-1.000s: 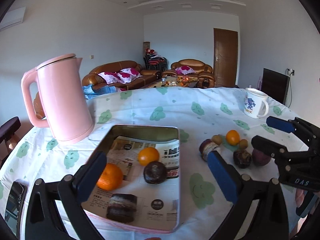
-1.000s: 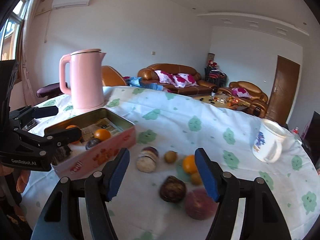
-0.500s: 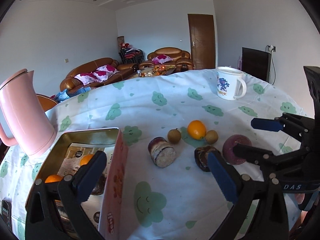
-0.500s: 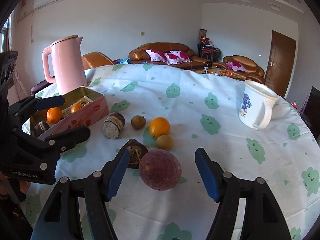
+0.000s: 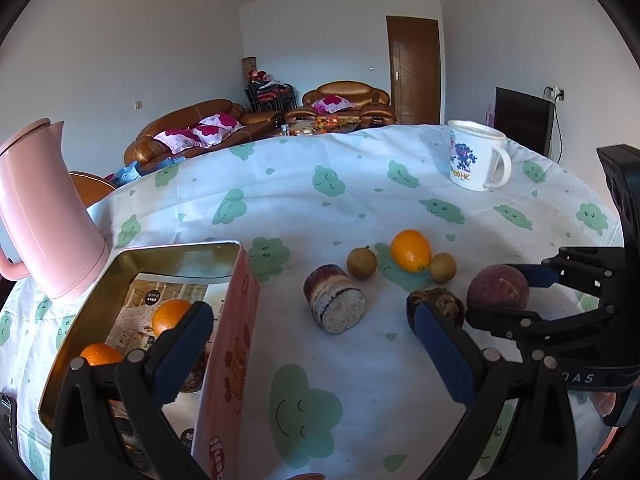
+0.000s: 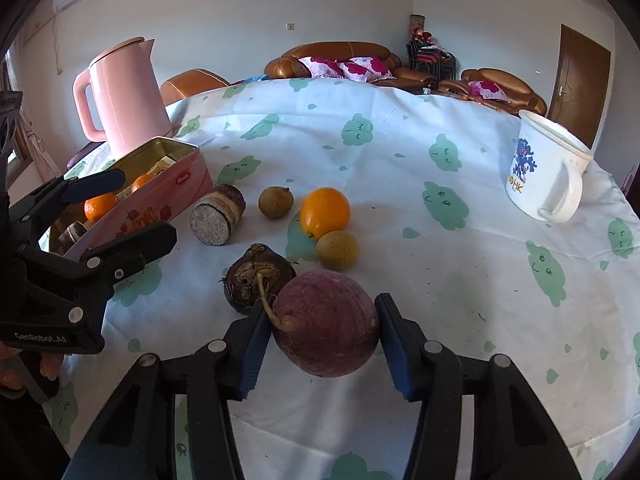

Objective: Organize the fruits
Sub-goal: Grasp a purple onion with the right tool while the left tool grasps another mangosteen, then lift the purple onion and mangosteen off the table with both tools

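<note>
On our desk (image 6: 460,280), our right tongs (image 6: 322,330) just closed around the purple fruit (image 6: 326,322); left tongs (image 5: 316,342) wait open.

right gripper (image 6: 322,334) lowered, fingers closing around purple fruit (image 6: 326,322)

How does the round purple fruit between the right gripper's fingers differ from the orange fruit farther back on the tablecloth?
The round purple fruit is dull reddish purple; the orange fruit is bright and glossy. The purple fruit looks larger, though it lies nearer the camera. It sits between the blue pads of the right gripper, whose jaws have just been closing, while the orange fruit lies untouched. Both are roundish and rest on the tablecloth.
</note>
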{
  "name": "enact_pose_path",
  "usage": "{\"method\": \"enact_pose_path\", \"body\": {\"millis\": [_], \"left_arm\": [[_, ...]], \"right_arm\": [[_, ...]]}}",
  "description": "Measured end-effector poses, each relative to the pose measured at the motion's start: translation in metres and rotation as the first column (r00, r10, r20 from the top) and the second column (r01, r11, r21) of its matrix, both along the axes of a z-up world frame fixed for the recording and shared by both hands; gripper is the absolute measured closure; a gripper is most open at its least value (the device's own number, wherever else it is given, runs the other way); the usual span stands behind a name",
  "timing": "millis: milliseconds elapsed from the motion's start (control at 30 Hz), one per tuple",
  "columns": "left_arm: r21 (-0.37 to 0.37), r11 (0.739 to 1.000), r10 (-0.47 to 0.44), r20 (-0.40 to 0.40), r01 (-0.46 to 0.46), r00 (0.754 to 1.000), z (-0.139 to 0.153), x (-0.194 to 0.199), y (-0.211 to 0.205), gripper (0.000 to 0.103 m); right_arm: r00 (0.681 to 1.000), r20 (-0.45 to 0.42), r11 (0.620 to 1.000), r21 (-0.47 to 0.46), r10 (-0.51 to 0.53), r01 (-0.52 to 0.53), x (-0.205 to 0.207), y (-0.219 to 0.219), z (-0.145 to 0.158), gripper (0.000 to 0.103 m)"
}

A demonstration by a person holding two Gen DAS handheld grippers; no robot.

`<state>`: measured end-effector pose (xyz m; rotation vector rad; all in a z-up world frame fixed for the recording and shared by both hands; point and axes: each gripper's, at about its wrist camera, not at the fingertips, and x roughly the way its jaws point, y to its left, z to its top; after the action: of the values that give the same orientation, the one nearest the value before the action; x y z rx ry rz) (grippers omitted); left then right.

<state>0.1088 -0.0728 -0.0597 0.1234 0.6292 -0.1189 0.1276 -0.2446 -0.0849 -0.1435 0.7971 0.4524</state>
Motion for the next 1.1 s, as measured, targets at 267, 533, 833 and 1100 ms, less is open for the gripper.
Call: {"method": "enact_pose_path", "body": {"millis": [267,533,833,1100], "left_arm": [[-0.016,0.997,-0.072,-0.005,0.072,0.997,0.003,-0.001,-0.022,0.000],[-0.044,0.982,-0.188,-0.068,0.185,0.980,-0.007,0.009,-0.051,0.007],[-0.032,0.970,-0.243,-0.176,0.241,0.954,-0.023,0.026,-0.073,0.032],[-0.084,0.968,-0.247,-0.201,0.235,0.948,-0.026,0.031,-0.068,0.057]], "right_arm": [[0.984,0.063,0.984,0.074,-0.168,0.163,-0.004,-0.029,0.010,0.050],[0.965,0.081,0.965,0.103,-0.250,0.242,-0.003,-0.044,0.016,0.050],[0.962,0.087,0.963,0.100,-0.258,0.249,-0.002,-0.043,0.015,0.050],[0.963,0.106,0.966,0.095,-0.249,0.240,-0.006,-0.041,0.017,0.050]]}}
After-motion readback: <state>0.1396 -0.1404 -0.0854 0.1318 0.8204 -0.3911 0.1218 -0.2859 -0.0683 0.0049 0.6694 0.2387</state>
